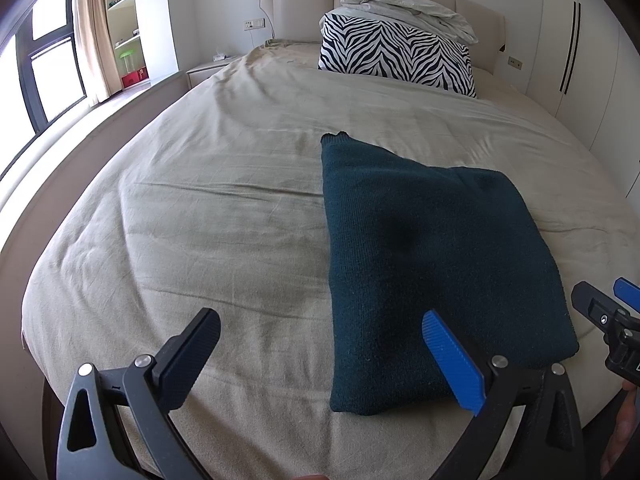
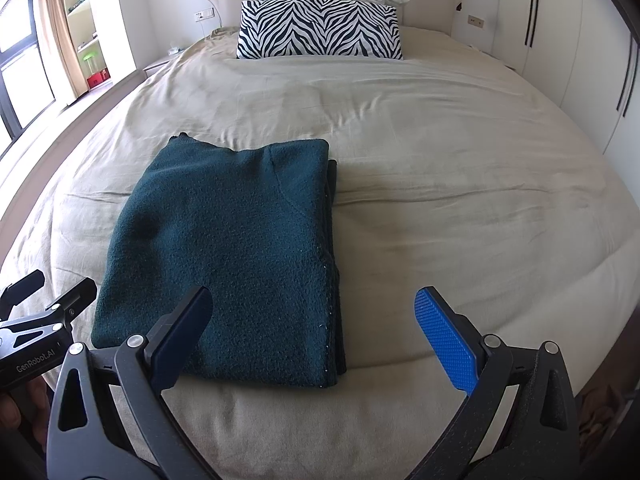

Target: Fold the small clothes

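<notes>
Your left gripper [image 1: 320,354] and right gripper [image 2: 314,330] both hang with fingers spread wide, holding nothing, just above the near edge of the folded green sweater [image 2: 236,248] lying on the bed [image 2: 460,200].

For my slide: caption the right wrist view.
Open right gripper hovers over folded dark green sweater on a beige bed.

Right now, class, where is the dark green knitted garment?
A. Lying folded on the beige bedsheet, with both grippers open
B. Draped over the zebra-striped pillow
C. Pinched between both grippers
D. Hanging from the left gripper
A: the dark green knitted garment lies folded flat on the beige bedsheet; left gripper and right gripper are open, gripping nothing.
</notes>
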Demonstrator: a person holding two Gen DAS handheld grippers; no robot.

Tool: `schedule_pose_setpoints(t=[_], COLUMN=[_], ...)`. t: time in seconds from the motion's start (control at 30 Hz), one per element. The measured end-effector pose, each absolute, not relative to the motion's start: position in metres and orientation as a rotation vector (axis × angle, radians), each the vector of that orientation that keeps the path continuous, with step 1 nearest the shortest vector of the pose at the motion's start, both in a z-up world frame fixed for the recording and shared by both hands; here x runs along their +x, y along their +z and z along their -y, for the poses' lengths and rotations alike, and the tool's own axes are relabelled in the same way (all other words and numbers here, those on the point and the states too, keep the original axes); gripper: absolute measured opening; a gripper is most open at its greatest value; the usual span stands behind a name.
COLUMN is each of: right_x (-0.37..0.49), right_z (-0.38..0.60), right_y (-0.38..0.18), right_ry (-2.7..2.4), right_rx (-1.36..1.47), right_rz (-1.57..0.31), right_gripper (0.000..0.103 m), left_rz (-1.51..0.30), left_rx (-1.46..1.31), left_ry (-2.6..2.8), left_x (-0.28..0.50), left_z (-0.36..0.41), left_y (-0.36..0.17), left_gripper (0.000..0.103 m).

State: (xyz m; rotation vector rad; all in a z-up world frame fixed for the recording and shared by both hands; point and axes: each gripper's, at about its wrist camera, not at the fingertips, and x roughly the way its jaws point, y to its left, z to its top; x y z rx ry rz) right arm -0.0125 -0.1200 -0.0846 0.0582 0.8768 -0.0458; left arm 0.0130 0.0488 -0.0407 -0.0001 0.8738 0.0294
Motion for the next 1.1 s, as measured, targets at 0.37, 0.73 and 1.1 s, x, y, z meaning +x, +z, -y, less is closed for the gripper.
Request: schedule_pose_setpoints(t=[0.37, 0.73, 1.1], right_x=[-0.0132, -0.0135, -0.0141], right_z=[0.1213, 0.1217, 0.1224], right_y=[-0.0863, -0.0866, -0.0877], right_ry=[-0.045, -0.044, -0.045], right_rx=[0.059, 0.06, 0.061], right_rz=[-0.878, -0.88, -0.881], right_gripper=[0.103, 0.103, 0.103], left_rz=[-0.874, -0.875, -0.876], left_rx=[0.0, 0.0, 0.0], left_ry=[0.029, 0.03, 0.029], left_x=[0.0131, 0.0134, 0.0126], left_z=[-0.0488, -0.0491, -0.0478], left_y=[-0.0404, -0.0401, -0.0415], left_gripper=[0.103, 0.103, 0.103])
